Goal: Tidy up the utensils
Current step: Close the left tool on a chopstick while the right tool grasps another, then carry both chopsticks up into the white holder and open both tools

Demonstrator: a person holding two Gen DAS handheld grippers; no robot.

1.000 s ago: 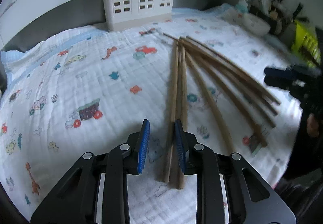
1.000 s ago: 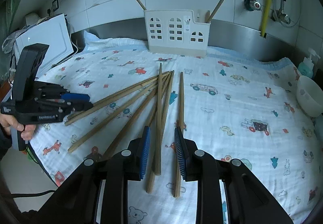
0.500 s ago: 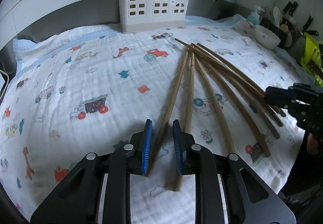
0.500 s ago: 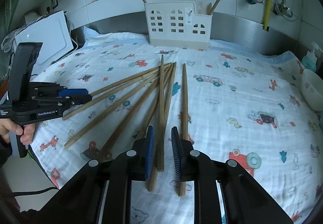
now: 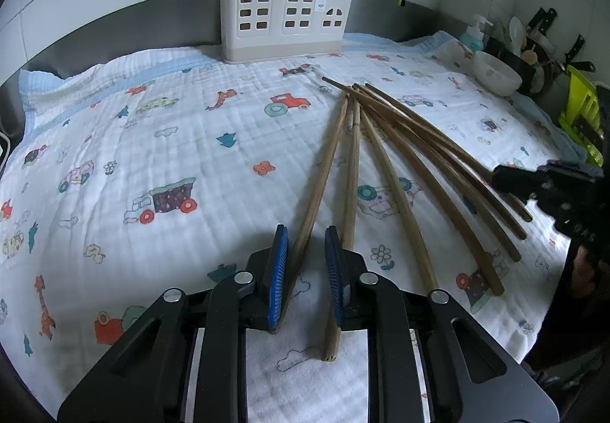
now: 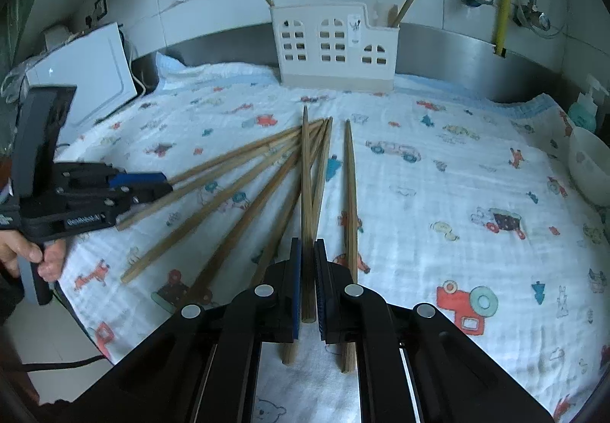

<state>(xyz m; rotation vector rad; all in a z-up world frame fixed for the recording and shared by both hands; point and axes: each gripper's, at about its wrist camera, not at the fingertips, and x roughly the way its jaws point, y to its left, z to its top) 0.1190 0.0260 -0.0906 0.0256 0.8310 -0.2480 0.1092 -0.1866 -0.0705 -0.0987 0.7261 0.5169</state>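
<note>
A printed cloth [image 5: 160, 140] with cartoon cars and animals covers the whole counter, running back to a steel splashback below white wall tiles. A white appliance [image 6: 95, 87] stands off the cloth's left rear corner in the right wrist view. A pale bowl [image 5: 495, 74] sits at the cloth's right edge, with a soap bottle [image 5: 474, 32] just behind it.

The rack [image 6: 335, 49], a cream holder with arched window cut-outs, stands upright at the back edge of the cloth, against the splashback. One chopstick leans out of each end of the rack.

The chopsticks [image 5: 404, 140] lie loose on the cloth in front of the rack, fanned so that their far tips gather toward the rack and their near ends spread toward the cloth's front edge.

The left gripper [image 5: 305, 270] hovers over the front of the cloth; its jaws have just been closing, and one chopstick [image 5: 324, 171] runs between them. It lies against the left blue pad, with a gap to the right pad. A second stick passes under the right finger.

The right gripper [image 6: 308, 278], also at the cloth's front, is pinched on a single stick [image 6: 305, 194], the pads pressing both of its sides. In the right wrist view a hand [image 6: 26, 255] grips the left gripper's handle beyond the cloth's left edge.
</note>
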